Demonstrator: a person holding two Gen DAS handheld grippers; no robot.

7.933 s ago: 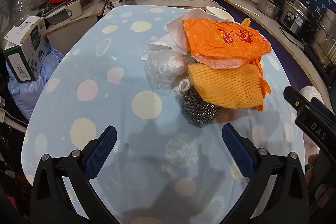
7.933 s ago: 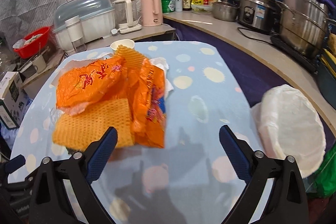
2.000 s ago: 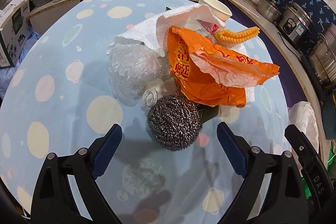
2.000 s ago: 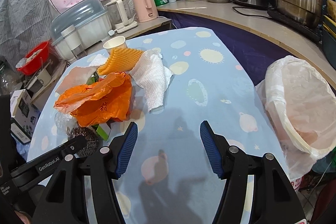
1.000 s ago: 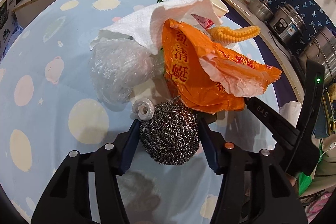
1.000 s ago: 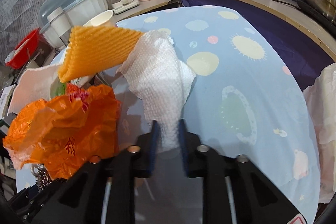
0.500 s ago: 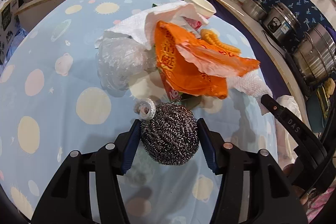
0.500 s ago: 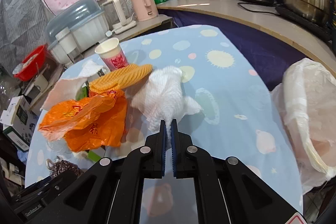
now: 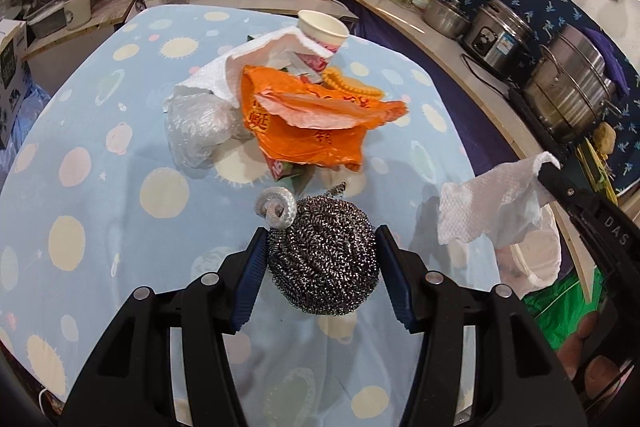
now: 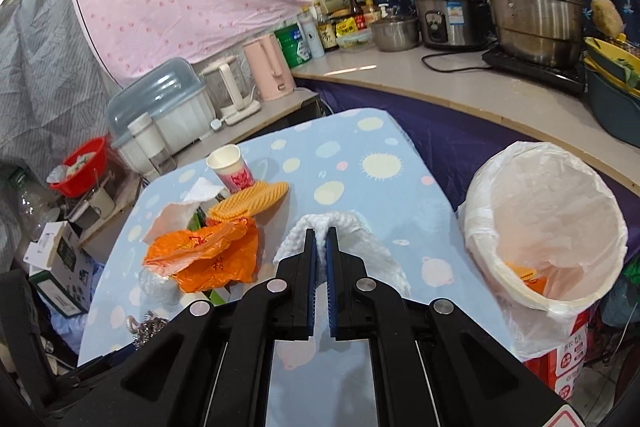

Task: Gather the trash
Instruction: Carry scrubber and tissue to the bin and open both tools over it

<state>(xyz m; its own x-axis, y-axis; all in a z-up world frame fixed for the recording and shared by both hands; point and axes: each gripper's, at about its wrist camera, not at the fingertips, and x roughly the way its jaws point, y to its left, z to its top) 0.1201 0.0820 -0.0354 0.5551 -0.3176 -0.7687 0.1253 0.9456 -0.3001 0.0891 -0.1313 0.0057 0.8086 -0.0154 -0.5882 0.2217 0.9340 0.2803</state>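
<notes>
A paper towel (image 10: 340,235) is clamped in the right gripper (image 10: 321,239), above the table (image 10: 360,163); the bin (image 10: 548,227) lies at three o'clock, nearer this hand. A scourer (image 9: 324,255) is gripped by the left gripper (image 9: 320,267).

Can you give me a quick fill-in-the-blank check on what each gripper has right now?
1. The left gripper is clamped on the ____.
2. The right gripper pinches a white ____.
3. The bin to the right of the table is lined with a white ____.
4. The paper cup stands ____ on the table.

Missing words: steel wool scrubber; paper towel; plastic bag; upright
</notes>
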